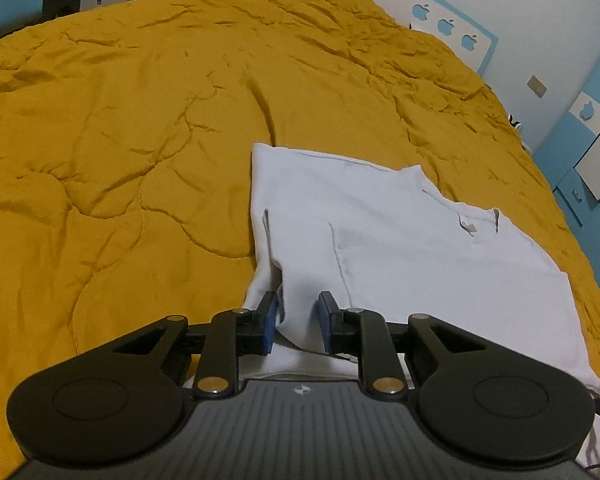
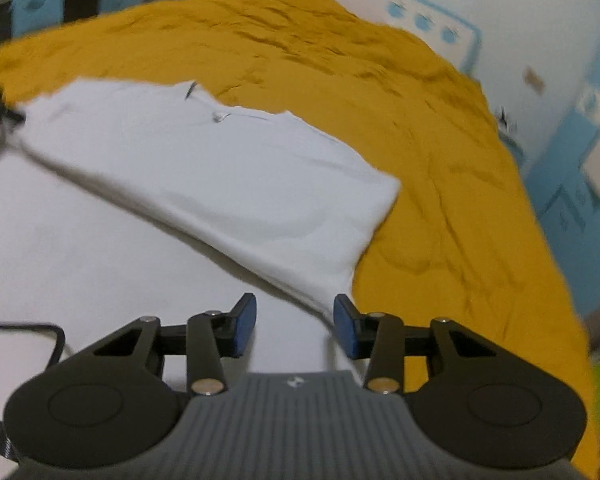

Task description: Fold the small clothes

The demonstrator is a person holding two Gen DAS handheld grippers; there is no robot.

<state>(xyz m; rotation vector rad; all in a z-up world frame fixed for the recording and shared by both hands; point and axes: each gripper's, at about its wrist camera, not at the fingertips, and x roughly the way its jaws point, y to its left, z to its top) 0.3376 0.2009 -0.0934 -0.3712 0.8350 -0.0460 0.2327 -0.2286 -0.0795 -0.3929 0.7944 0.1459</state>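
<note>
A small white shirt (image 1: pixel 400 240) lies partly folded on the mustard yellow quilt (image 1: pixel 120 140). In the left wrist view my left gripper (image 1: pixel 298 320) is open, its blue pads on either side of a raised fold at the shirt's near left edge. In the right wrist view the same shirt (image 2: pixel 220 184) lies with one layer folded over. My right gripper (image 2: pixel 295 322) is open just above the near right edge of the shirt, with nothing between its fingers. This view is blurred.
The quilt (image 2: pixel 440 160) covers the whole bed. A white and blue headboard (image 1: pixel 452 28) and blue furniture (image 1: pixel 588 168) stand beyond the bed's far right side. A black cable (image 2: pixel 40 332) lies at the lower left of the right wrist view.
</note>
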